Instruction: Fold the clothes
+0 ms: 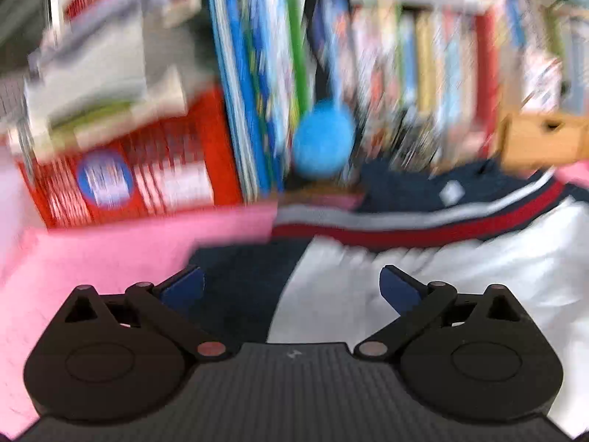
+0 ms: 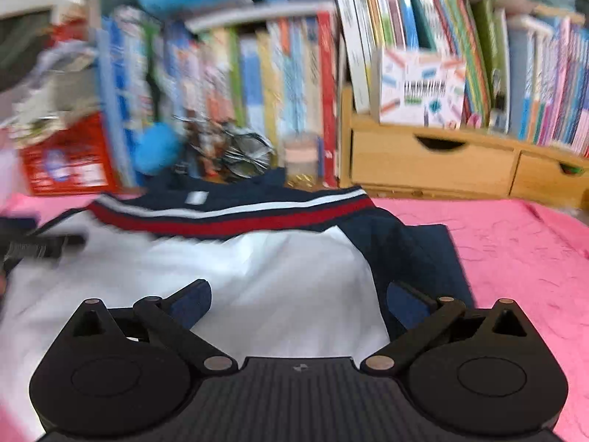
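The shirt (image 2: 257,269) lies flat on the pink cover (image 2: 515,258), collar far, its length running near to far. The right gripper (image 2: 298,304) hovers wide open and empty by the right navy sleeve; the left gripper (image 1: 291,289), equally spread, seems nearer the left sleeve.
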A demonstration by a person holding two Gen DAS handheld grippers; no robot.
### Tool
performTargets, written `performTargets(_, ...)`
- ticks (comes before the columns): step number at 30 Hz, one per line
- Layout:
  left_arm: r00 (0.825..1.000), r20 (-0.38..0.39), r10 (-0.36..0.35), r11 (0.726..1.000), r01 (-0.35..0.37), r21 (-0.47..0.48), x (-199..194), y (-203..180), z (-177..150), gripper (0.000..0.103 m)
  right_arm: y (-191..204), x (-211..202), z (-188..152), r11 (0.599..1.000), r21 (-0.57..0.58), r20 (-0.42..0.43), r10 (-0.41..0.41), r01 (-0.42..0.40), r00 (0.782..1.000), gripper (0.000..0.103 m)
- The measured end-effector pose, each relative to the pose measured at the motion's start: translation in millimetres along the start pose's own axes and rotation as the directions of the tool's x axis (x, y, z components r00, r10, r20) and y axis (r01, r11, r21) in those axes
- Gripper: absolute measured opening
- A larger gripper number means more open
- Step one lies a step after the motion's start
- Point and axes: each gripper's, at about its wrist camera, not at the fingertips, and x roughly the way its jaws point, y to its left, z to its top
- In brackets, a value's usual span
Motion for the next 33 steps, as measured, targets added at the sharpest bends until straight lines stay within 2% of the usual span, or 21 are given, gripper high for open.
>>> performTargets(2,0.998,0.056,-0.02,1.0,0.022,-0.022,-30,6,-5,0.103,-5,-28,-11,0.999,-0.02,0.018,-0.036,0.036,0.999,0.103)
performTargets(3,0.998,0.059,-0.028,0.998,0.031,-0.05,-43,10,-13,0.103,-8,-40,-18,0.999,-0.01,0.019,-0.034,0.035,0.999,0.103)
performTargets(6,1.0,0.008,-0.024,0.997,0.024,-0.078,-67,6,-43,0.103,0,-61,-34,0.999,0.03,0.015,0.043,-0.044,0.999,0.103)
performTargets(7,1.0,-0.008,-0.011,0.998,0.011,-0.058,-71,0,-51,0.103,14,-62,-36,0.998,0.008,0.008,0.065,-0.065,0.998,0.103)
performTargets(10,0.995,-0.048,0.084,0.993,-0.08,0.086,-73,-25,-72,0.103,72,-57,-43,0.987,-0.141,0.001,0.08,-0.079,0.997,0.103)
performTargets(13,0.974,-0.032,0.224,0.948,-0.21,0.238,-68,-38,-89,0.103,120,-46,-50,0.957,-0.282,-0.011,0.064,-0.065,0.998,0.103)
performTargets(15,0.962,-0.027,0.27,0.926,-0.252,0.282,-68,-36,-92,0.103,127,-43,-55,0.945,-0.325,-0.021,0.034,-0.039,0.999,0.103)
performTargets(17,0.945,-0.011,0.326,0.9,-0.307,0.309,-66,-28,-98,0.103,105,-46,-52,0.965,-0.259,-0.035,0.037,-0.045,0.999,0.103)
performTargets(19,0.937,-0.022,0.35,0.899,-0.329,0.29,-65,-12,-101,0.103,72,-50,-50,0.987,-0.157,-0.055,0.026,-0.034,0.998,0.102)
performTargets(21,0.946,-0.061,0.319,0.929,-0.299,0.219,-66,8,-100,0.103,32,-52,-55,0.983,-0.1,-0.068,-0.161,0.154,0.985,0.103)
performTargets(22,0.953,-0.083,0.292,0.946,-0.274,0.175,-66,16,-99,0.103,10,-56,-57,0.977,-0.056,-0.075,-0.212,0.208,0.974,0.103)
performTargets(24,0.963,-0.118,0.241,0.969,-0.23,0.095,-66,30,-98,0.103,-35,-64,-61,0.955,0.053,-0.116,-0.285,0.293,0.951,0.103)
performTargets(25,0.966,-0.126,0.226,0.973,-0.219,0.073,-66,33,-98,0.103,-55,-68,-63,0.945,0.115,-0.136,-0.291,0.306,0.947,0.103)
performTargets(26,0.966,-0.128,0.223,0.974,-0.215,0.067,-66,34,-98,0.103,-70,-72,-66,0.94,0.174,-0.145,-0.269,0.292,0.952,0.103)
performTargets(27,0.966,-0.127,0.224,0.974,-0.216,0.068,-66,33,-99,0.103,-77,-75,-68,0.938,0.188,-0.147,-0.265,0.29,0.953,0.103)
performTargets(30,0.966,-0.125,0.227,0.973,-0.219,0.072,-67,32,-99,0.103,-67,-78,-68,0.937,0.135,-0.139,-0.304,0.322,0.943,0.103)
performTargets(33,0.972,-0.142,0.188,0.982,-0.187,0.02,-67,40,-101,0.103,-69,-77,-68,0.939,0.152,-0.144,-0.288,0.309,0.947,0.103)
